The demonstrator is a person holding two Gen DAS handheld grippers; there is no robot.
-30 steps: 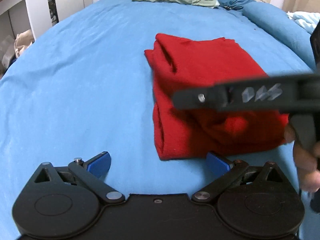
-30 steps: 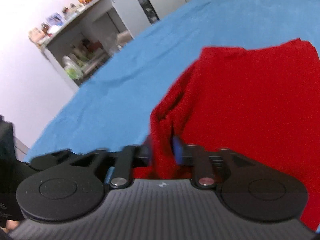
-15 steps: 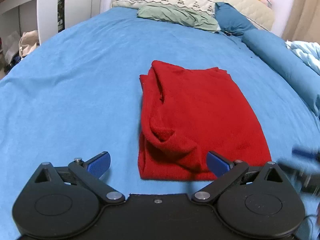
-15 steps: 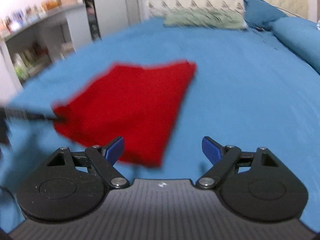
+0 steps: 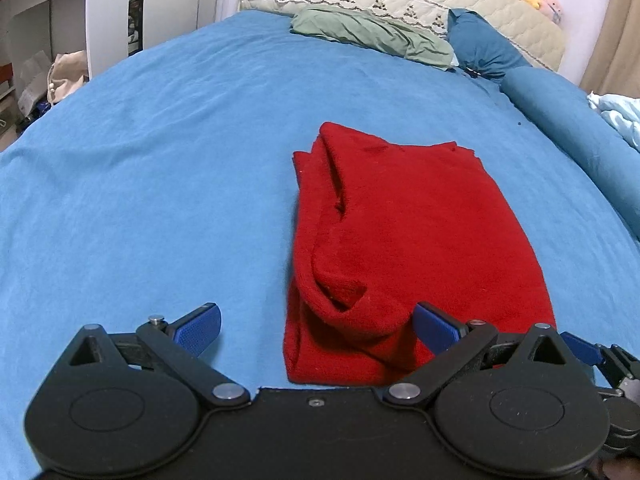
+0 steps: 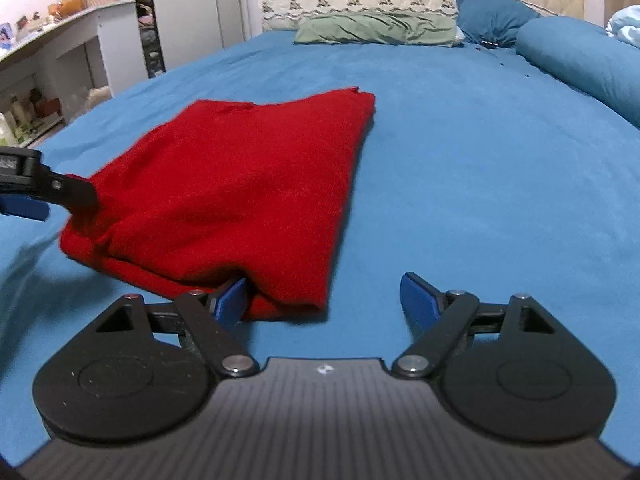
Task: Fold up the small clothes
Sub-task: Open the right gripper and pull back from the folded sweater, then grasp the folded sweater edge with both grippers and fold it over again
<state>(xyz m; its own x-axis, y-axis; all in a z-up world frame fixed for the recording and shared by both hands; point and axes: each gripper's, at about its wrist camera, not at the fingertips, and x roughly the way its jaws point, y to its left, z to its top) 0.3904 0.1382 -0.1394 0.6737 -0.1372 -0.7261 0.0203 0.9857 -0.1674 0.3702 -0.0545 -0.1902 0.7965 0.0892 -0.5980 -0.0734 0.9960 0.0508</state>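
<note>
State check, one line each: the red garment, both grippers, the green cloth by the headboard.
Red knit garment: folded into a rough rectangle, lying on the blue bedsheet, nothing gripping it.
Left gripper: open, empty, at the garment's near edge.
Right gripper: open, empty, at the garment's near corner.
Green cloth: crumpled, lying by the headboard.

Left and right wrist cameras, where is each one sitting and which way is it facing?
Left wrist: low at the near edge of the bed, facing the headboard; red cloth ahead; own open left gripper below, right gripper at far right.
Right wrist: low, right of the cloth, facing the headboard; own open right gripper below, left gripper's finger at the left edge.
Shared: cloth, bed, green pillow, each other's gripper.
</note>
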